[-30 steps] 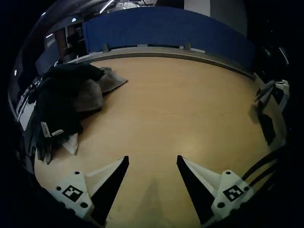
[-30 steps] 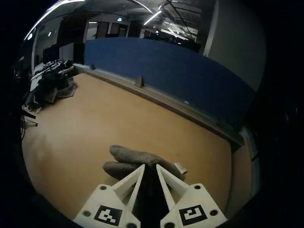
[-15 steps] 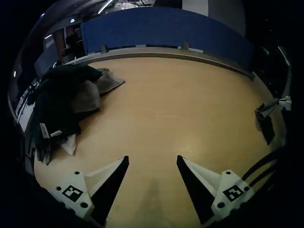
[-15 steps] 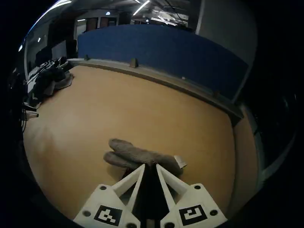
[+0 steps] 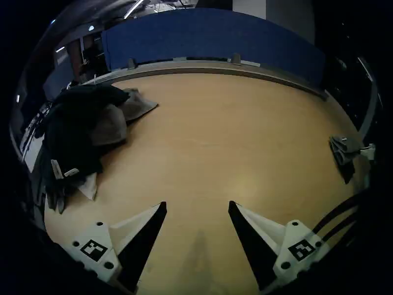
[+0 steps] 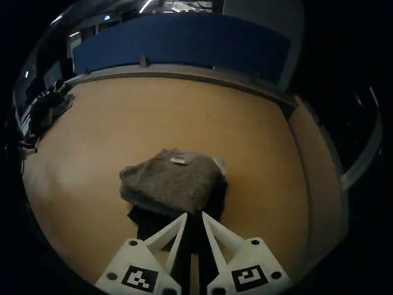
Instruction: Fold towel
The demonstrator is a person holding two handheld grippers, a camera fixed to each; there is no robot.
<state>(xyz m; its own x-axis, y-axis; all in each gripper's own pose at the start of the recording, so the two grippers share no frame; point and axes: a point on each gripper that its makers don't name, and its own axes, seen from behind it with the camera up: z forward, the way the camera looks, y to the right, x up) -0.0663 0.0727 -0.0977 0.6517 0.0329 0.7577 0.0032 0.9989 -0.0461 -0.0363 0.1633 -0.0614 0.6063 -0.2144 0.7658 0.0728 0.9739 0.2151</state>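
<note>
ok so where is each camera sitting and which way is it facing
Left gripper view: rides on the left gripper, low over the wooden table, facing the blue partition; its own fingers spread wide at the bottom.
Right gripper view: rides on the right gripper, tilted down at the folded towel; its own fingers nearly together.
Shared: table, partition, towel, cloth pile.

- Counter (image 5: 221,128): broad bare middle, free from near edge to far edge.
- Cloth heap (image 5: 83,132): dark, blocks the left side.
- Partition (image 5: 211,39): blue, closes the far edge.
- Towel (image 6: 172,182): folded, right side, its near edge pinched by the right gripper (image 6: 195,216); bare counter all round it.
- Left gripper (image 5: 196,211): fingers spread, bare counter between and ahead.
</note>
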